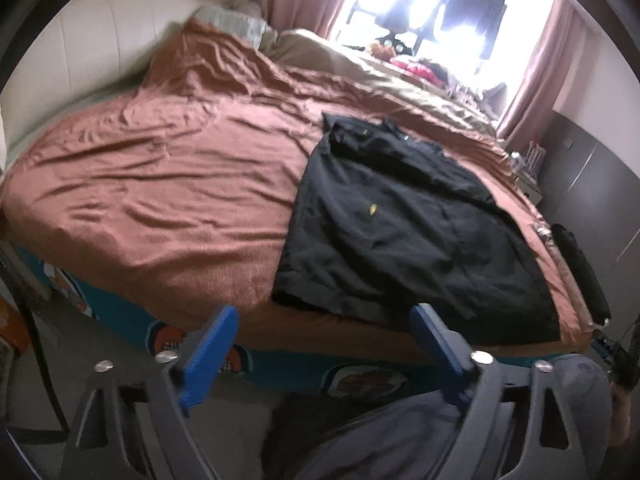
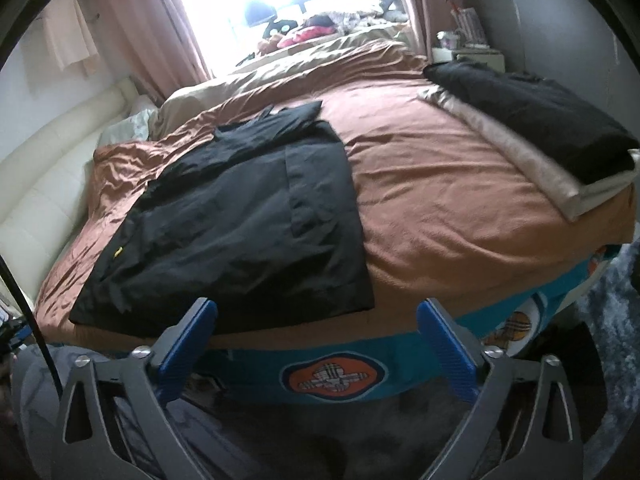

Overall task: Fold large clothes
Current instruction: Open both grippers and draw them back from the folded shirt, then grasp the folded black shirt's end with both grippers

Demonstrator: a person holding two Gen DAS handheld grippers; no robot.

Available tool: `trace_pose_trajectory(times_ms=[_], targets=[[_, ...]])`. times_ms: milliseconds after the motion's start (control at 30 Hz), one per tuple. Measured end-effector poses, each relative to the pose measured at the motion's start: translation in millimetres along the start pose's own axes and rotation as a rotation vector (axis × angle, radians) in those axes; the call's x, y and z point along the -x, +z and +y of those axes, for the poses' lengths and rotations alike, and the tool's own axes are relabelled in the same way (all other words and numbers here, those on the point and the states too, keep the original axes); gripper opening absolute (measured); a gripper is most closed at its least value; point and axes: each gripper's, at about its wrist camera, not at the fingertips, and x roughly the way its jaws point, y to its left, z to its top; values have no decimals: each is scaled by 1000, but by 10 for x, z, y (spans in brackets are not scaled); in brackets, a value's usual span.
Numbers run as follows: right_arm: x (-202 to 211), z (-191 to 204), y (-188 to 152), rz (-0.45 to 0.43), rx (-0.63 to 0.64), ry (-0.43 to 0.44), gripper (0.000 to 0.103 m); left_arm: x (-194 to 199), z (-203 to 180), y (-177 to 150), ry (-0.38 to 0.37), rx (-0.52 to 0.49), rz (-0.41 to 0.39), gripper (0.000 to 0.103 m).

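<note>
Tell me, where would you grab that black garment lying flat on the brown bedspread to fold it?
Probably by the two corners of the near hem of the black garment, coming from the foot of the bed. That straight hem lies just ahead of both open grippers, left gripper and right gripper, so each could pinch one corner.
</note>
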Motion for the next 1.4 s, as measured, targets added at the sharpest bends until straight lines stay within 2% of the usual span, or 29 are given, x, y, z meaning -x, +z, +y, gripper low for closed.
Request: trace_pose_trajectory(times_ms=[133,167,233,300,500,667,767,833,900,1000,1100,1233,1400], targets=[[-210,-51,35,14,-37,24,95,-375,164,48,-7,40,55,66],[-273,-74,52,22,-45,32,93,-433,186,59,-13,48,62,65],[-403,-111,70,41,-66,46,82,-586,209,95,-17,51,78,65],[-542,-179,121,61,-94,39,76,-742,208,147,-10,40,93,63],[-845,-340,270,93,-117,24,76,-1213,297,307,-14,57,155,54],[-983,-399,313,94,-149,92,76,-1392,310,398,-29,51,152,54],[-1034,-472,303,87,-210,199,71,-1438,300,431,-42,55,154,53],[-1068,-527,263,99,-240,250,65,-1439,305,419,-73,76,157,53],[-1045,-589,206,84,-273,248,63,-1412,341,388,-109,113,157,53],[-961,-727,61,63,-350,362,62,-1327,423,293,-195,180,163,53],[-970,-768,-82,80,-395,465,58,-1260,487,239,-279,247,178,53],[-976,-738,-141,48,-418,498,58,-1206,547,209,-367,318,177,53],[-1023,-695,-106,-9,-469,464,56,-1185,595,242,-460,428,122,53]])
